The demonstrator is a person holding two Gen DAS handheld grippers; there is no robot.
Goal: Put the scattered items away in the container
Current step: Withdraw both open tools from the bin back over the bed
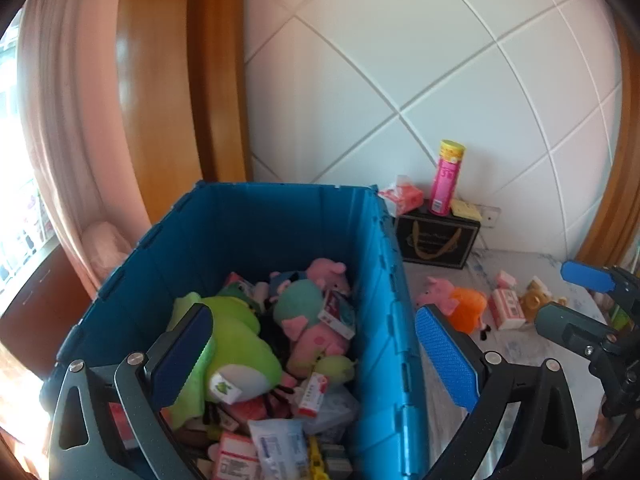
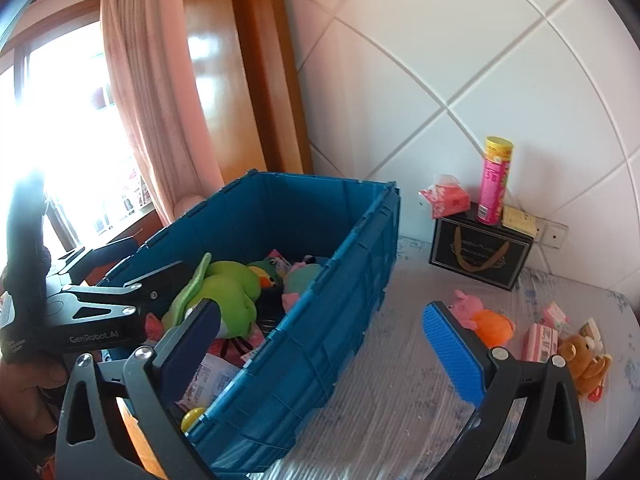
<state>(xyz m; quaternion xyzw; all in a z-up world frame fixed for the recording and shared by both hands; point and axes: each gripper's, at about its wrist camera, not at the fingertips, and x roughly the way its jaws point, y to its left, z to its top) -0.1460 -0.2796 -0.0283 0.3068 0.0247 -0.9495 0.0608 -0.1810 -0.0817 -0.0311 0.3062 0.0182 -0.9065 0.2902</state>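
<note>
Both your tongs, left (image 1: 312, 354) and right (image 2: 320, 350), hang released and empty over the blue crate (image 2: 320, 320), already well filled with toys. Beyond its right wall, on the bench (image 2: 400, 380), a pig plush (image 2: 484, 318), pink cartons (image 2: 540, 342) and a brown bear (image 2: 586, 364) remain

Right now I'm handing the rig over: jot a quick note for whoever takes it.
Left gripper: open, empty, over the crate.
Right gripper: open, empty, above the crate's near wall.
Done: crate already holds many toys and packets, green plush on top.
Left on the table: pig plush, pink boxes, brown bear.
</note>
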